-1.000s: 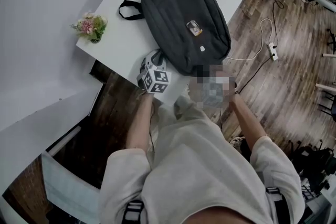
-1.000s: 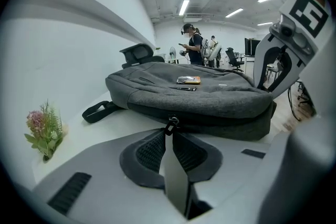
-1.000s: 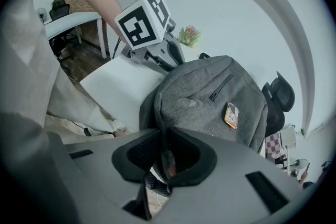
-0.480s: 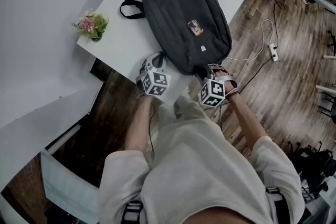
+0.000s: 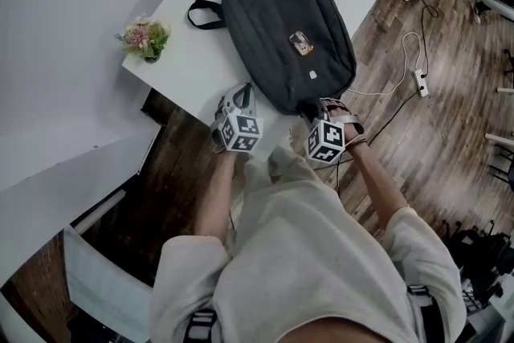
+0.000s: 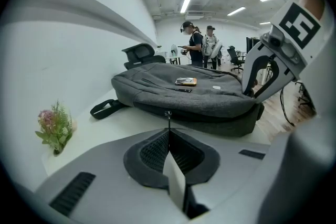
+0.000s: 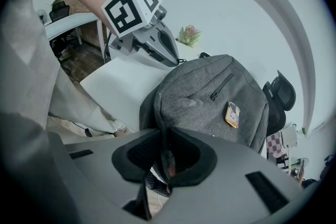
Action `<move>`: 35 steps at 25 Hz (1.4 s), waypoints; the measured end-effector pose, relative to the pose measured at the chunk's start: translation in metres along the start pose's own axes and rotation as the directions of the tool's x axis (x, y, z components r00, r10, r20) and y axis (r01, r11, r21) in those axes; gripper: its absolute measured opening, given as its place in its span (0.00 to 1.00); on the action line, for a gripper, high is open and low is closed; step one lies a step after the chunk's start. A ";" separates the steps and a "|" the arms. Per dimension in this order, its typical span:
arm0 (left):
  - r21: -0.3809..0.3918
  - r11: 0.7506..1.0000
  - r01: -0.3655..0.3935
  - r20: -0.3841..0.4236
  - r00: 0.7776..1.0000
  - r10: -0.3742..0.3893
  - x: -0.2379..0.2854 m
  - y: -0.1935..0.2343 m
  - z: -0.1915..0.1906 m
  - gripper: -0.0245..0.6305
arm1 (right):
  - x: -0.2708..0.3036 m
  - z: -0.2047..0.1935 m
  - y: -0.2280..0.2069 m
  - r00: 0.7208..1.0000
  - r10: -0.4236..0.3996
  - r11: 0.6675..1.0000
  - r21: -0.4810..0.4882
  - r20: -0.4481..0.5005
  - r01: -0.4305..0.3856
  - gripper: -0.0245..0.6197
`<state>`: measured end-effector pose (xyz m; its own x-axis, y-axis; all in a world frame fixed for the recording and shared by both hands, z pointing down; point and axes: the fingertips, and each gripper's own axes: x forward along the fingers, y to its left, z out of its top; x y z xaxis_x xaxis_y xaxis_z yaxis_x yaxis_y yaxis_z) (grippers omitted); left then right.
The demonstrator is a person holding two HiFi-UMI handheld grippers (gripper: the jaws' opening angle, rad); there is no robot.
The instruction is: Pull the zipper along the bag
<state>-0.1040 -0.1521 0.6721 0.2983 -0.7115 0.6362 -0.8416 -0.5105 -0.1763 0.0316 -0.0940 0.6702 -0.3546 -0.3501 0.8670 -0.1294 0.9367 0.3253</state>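
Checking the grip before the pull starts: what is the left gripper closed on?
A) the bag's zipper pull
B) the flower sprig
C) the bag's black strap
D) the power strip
A: in its own view the left gripper has its jaws together on the thin zipper pull on the side of the bag.

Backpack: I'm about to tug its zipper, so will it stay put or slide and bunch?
Likely floppy: the backpack lies flat and sagging, so it may bunch. It could slide on the smooth table, though the right hand-held gripper pinching its near edge should anchor it.
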 end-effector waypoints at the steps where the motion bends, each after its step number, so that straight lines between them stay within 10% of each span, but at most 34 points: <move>1: -0.014 1.000 -0.013 0.001 1.000 0.013 -0.002 -0.001 0.000 0.08 | 0.000 0.000 0.000 1.000 0.000 1.000 0.001 -0.001 0.000 0.15; 35: -0.016 1.000 0.020 -0.031 0.999 -0.020 -0.035 -0.077 -0.007 0.07 | -0.004 0.000 0.000 1.000 0.007 0.999 0.031 0.006 -0.007 0.14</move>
<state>-0.0527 -0.0846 0.6684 0.3012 -0.6858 0.6625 -0.8427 -0.5166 -0.1516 0.0335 -0.0929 0.6664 -0.3605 -0.3436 0.8671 -0.1555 0.9388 0.3073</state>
